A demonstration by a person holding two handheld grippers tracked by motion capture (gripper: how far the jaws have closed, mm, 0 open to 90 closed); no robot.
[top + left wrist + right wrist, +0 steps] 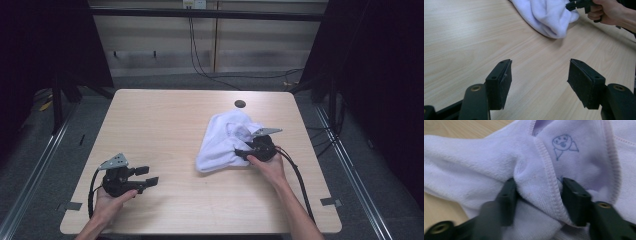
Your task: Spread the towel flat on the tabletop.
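Gripping stage: right gripper pinching hemmed fold of white towel, crumpled on right half of table. Left gripper idle near left, jaws spread, empty. Next move likely needs left gripper to take second edge before spreading.

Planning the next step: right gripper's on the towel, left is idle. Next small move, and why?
Probably close the right gripper fully on the white towel: a hemmed fold sits between its jaws, seemingly not yet pinched tight. The left gripper is open, apart from the towel over bare table.
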